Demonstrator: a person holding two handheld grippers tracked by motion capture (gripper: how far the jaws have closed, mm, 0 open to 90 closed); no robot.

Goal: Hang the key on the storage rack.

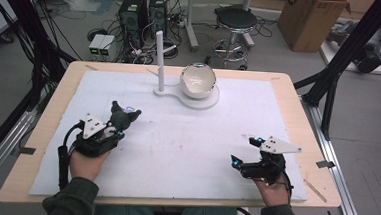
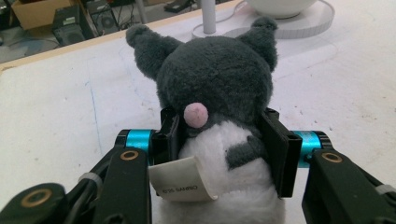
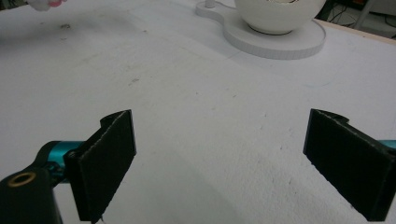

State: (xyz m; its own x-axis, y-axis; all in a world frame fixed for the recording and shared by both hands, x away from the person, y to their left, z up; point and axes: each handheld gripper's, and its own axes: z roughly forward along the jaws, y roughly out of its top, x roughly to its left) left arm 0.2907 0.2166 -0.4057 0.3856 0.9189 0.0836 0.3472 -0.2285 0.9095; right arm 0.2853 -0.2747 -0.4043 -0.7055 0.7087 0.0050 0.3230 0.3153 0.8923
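We hold the left gripper over the left half of the white mat, and its two black jaws pinch a grey plush toy by the sides of its white body. In the left gripper view the pads press into the fur just below the toy's grey head, its small pink spot faces us, and a curled paper tag hangs at its lower left. The toy stands upright with its ears pointing toward a white bowl at the far middle of the mat. That bowl sits on a flat white base just beside a thin white post. Our right gripper rests at the near right of the mat, well apart from the toy, its jaws spread wide with only bare mat between them
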